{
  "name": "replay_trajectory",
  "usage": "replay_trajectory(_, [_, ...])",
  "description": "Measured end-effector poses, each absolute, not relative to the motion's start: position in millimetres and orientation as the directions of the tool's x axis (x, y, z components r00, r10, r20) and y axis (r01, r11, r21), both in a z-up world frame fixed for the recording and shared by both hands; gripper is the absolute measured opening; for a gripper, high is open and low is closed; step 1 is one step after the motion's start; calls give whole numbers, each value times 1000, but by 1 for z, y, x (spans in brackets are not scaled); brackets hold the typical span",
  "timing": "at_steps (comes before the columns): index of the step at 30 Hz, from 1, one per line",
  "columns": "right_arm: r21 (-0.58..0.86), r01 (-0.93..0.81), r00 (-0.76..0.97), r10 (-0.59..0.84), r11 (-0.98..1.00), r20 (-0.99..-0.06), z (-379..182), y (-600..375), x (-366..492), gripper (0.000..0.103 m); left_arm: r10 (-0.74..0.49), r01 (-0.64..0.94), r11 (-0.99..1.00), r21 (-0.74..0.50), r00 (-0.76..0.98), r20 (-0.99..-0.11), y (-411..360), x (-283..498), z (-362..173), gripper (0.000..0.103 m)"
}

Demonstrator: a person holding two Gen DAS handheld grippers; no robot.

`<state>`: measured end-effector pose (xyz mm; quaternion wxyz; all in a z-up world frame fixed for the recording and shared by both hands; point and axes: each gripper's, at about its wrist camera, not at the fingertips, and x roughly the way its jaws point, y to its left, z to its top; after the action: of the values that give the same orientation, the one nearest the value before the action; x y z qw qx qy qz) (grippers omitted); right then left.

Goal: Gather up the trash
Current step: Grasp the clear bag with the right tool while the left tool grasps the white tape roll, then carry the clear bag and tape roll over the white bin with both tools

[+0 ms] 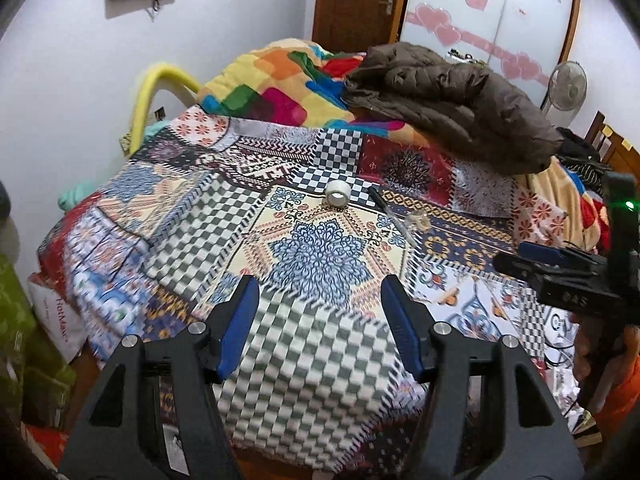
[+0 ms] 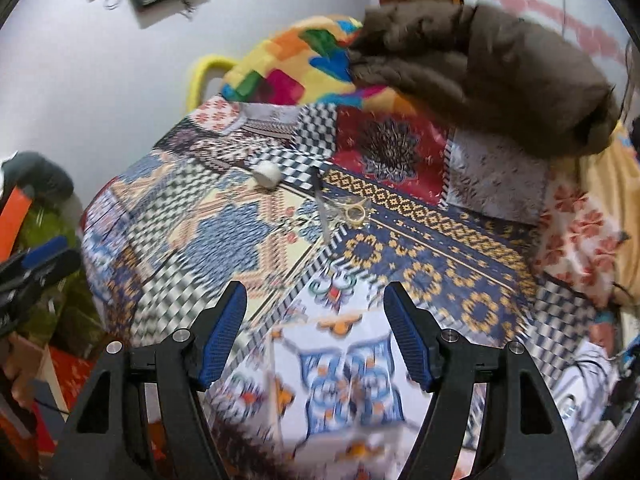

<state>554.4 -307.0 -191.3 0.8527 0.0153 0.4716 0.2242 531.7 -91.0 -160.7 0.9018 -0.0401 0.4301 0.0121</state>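
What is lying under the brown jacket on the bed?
The brown jacket rests on a multicoloured blanket and partly on the patterned bedspread. Whatever else lies beneath it is covered and cannot be seen.

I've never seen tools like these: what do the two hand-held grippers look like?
Both the left gripper and the right gripper are black plastic, with two angled fingers carrying ribbed blue pads and silver pivot bolts. The right one shows a green light and an orange sleeve beneath.

Open patchwork bedspread point(image 1: 208, 216) lies free up to the brown coat point(image 1: 452, 96) behind.
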Motion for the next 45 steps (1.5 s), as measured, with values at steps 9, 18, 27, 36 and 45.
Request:
replay_trajectory(9, [122,-377,441,294,918,-848,-264,-256,636,68,-41,-54,995,-87,569,-822,-78,621,-227,62])
replay_trajectory(18, [17,-434,491,252,901,-834,-284,-246,653,63,-100,-27,991,-133,510,-855,-77,702,-278,62])
replay_trajectory(27, [20,-491,478,288,871,-830,-279,-241,649,23,-98,-18,992,-124,504,-858,-94,751,-300,62])
replay_trajectory(36, [77,-471,457,318,878,-831,-281,-246,648,13,-90,6,995,-101,502,-860,-101,760,-310,36])
replay_trajectory(45, [145,-429,414,336,892,-846,-270,-266,631,11,-141,43,989,-139,534,-834,-102,710,-272,36])
